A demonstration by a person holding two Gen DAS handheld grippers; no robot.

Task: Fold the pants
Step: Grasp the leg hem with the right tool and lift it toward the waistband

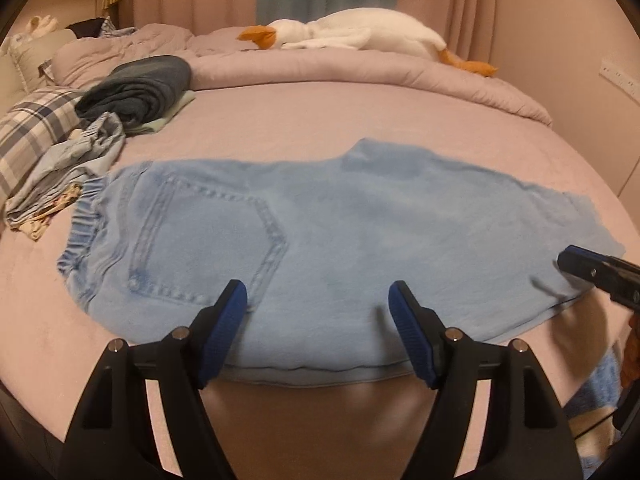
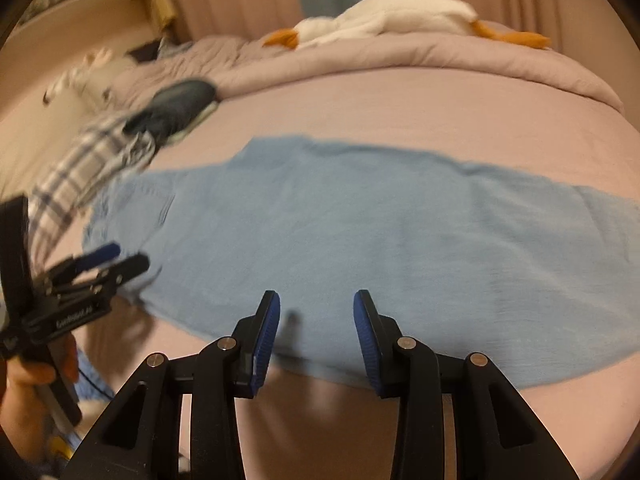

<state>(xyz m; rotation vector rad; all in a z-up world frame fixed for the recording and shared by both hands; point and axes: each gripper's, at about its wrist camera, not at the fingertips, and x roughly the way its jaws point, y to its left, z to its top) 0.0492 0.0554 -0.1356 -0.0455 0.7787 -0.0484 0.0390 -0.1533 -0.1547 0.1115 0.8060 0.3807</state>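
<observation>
Light blue pants [image 1: 320, 240] lie flat across the pink bed, folded lengthwise, waistband to the left and leg ends to the right; they also show in the right wrist view [image 2: 360, 240]. My left gripper [image 1: 318, 296] is open and empty, just above the pants' near edge beside the back pocket [image 1: 208, 240]. My right gripper [image 2: 316, 308] is open and empty above the near edge of the legs. The right gripper also shows in the left wrist view [image 1: 592, 272]. The left gripper also shows in the right wrist view [image 2: 116, 260].
A pile of clothes lies at the left: plaid fabric [image 1: 32, 132], a dark folded garment [image 1: 140, 88] and a crumpled blue piece [image 1: 72, 176]. A rolled duvet [image 1: 360, 68] and a white goose plush [image 1: 360, 32] lie along the far side. Curtains hang behind.
</observation>
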